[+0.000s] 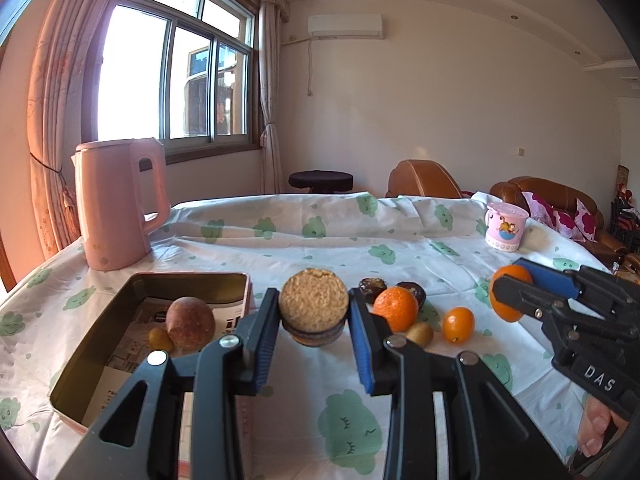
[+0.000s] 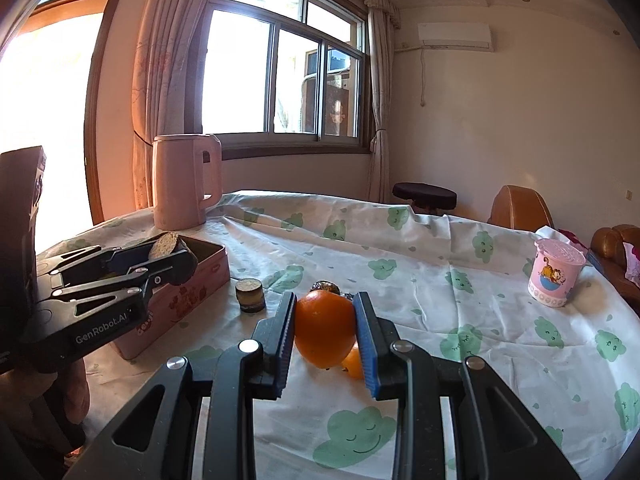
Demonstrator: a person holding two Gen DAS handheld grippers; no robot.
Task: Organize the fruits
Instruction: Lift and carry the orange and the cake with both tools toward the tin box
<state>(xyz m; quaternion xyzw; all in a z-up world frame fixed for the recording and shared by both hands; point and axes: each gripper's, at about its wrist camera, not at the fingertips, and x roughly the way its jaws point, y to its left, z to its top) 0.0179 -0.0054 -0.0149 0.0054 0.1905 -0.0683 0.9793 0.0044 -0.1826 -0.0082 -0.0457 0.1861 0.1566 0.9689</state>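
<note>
My left gripper [image 1: 313,312] is shut on a round tan-topped fruit half [image 1: 313,300] and holds it above the cloth, just right of the pink tin box [image 1: 188,282]. It also shows in the right wrist view [image 2: 170,250], over the box [image 2: 208,276]. The box holds a brown round fruit [image 1: 190,322] and a small yellow one [image 1: 160,338]. My right gripper [image 2: 325,330] is shut on an orange [image 2: 325,330], lifted off the table; it also shows in the left wrist view [image 1: 510,298]. Another orange [image 1: 396,308], a kumquat [image 1: 458,324], a kiwi [image 1: 420,333] and dark fruits [image 1: 372,284] lie on the cloth.
A pink kettle [image 1: 120,208] stands at the back left behind the box. A pink cartoon cup [image 1: 505,226] stands at the back right. A second tan-topped fruit piece [image 2: 250,295] sits on the cloth beside the box. The table has a white cloth with green clouds [image 1: 348,432].
</note>
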